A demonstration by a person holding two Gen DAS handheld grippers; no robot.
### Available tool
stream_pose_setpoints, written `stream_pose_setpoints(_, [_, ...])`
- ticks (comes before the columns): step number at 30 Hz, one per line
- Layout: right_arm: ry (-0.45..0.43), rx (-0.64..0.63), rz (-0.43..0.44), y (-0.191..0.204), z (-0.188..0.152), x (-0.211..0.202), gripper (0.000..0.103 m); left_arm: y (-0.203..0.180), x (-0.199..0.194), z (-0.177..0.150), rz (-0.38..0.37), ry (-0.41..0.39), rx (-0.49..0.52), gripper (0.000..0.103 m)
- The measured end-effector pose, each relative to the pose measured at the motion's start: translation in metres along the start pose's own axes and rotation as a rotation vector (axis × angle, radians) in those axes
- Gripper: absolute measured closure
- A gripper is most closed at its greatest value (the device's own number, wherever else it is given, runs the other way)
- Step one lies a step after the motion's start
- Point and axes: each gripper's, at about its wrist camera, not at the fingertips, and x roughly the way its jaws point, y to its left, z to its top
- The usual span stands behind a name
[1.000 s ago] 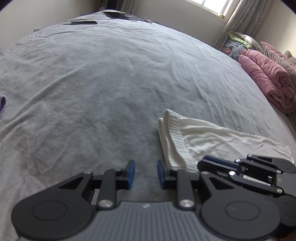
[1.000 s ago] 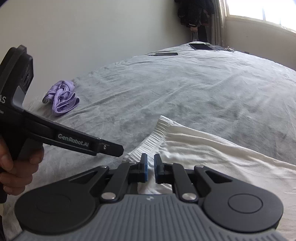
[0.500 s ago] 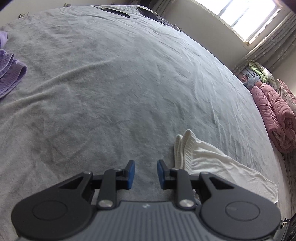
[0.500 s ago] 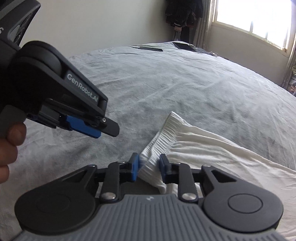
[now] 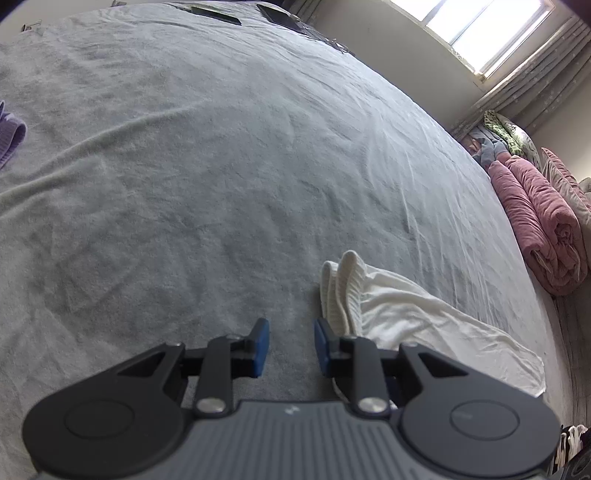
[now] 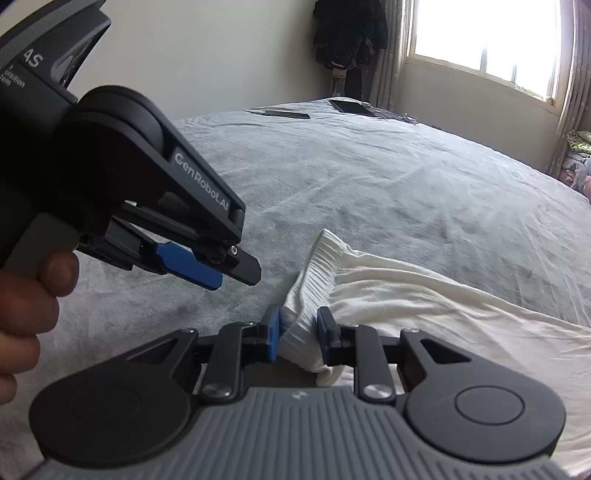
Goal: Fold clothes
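Grey bed, white garment between parted right gripper pads

A grey bedspread is spread wide; a white garment, a purple cloth and flat dark items are laid on it.

Black hand-held gripper, blue finger pads, silver screws, white "GenRobot.AI" lettering.

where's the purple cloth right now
The purple cloth lies on the grey bed cover at the far left edge of the left wrist view, well away from the white garment; the right wrist view does not show it.
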Motion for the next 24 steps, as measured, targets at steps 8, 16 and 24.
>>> stream_pose_setpoints(8, [-0.031, 0.005, 0.019, 0.004, -0.005, -0.003, 0.074, -0.014, 0.012, -0.006, -0.002, 0.032, 0.051, 0.077])
stream_pose_setpoints(16, [-0.052, -0.002, 0.039, 0.003, -0.007, -0.011, 0.072, -0.017, 0.017, -0.009, -0.023, 0.059, 0.065, 0.077])
stream_pose_setpoints(24, [-0.076, -0.001, 0.119, -0.007, -0.011, -0.024, 0.052, -0.017, 0.019, -0.011, -0.028, 0.074, 0.089, 0.077])
